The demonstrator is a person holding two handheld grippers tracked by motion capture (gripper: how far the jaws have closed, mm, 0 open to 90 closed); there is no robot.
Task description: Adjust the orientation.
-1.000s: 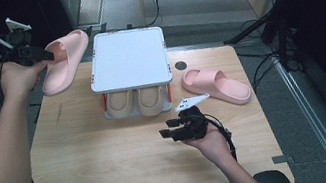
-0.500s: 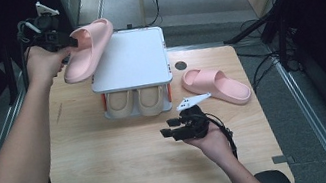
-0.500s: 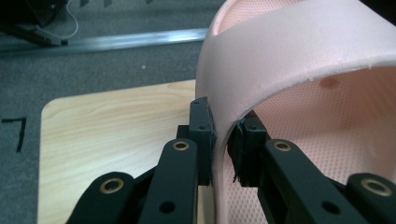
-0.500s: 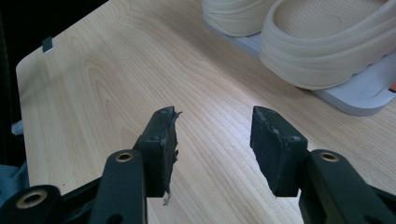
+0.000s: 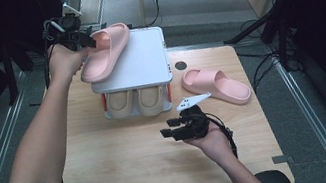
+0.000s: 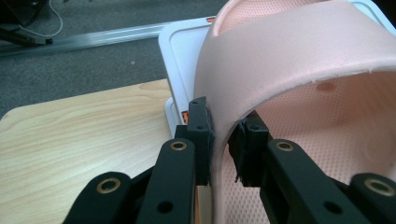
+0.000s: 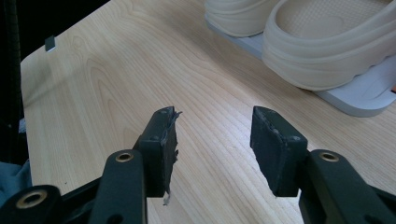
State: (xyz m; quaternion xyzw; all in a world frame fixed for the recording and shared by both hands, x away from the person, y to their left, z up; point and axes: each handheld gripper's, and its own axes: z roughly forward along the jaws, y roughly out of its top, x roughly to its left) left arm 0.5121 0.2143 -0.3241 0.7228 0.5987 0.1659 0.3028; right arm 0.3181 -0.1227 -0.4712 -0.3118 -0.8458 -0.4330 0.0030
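At the far left of the scene, the left hand-held gripper [image 5: 83,38] holds a pink slipper [image 5: 105,51] by its strap, the shoe tilted above the far left corner of a white two-tier shoe rack [image 5: 145,61], its toe end low by the edge of the top shelf; whether it touches the shelf cannot be told from above. In the left gripper view the same hand-held gripper [image 6: 224,140] has the strap's edge of the pink slipper [image 6: 289,60] between its two black pads; the outer pad lies on the strap, the inner one sits just off it, and the jaws have just been easing apart. The rack's white top shelf [image 6: 180,65] lies behind the shoe.

On the rack's lower tier, at the middle of the light wooden worktop [image 5: 123,164], a pair of beige slippers [image 5: 135,101] sits side by side, toes toward the near edge.

Nearer and to the right, the right hand-held gripper [image 5: 171,127] hovers low over bare wood, pointing left, its jaws set wide with nothing between them. In the right gripper view, the open jaws of that hand-held gripper [image 7: 215,140] frame the grain of the worktop [image 7: 93,84], with the beige slippers [image 7: 327,46] beyond.

At the far right, a second pink slipper [image 5: 216,85] lies flat on the worktop, just beside the rack, well apart from both hands.
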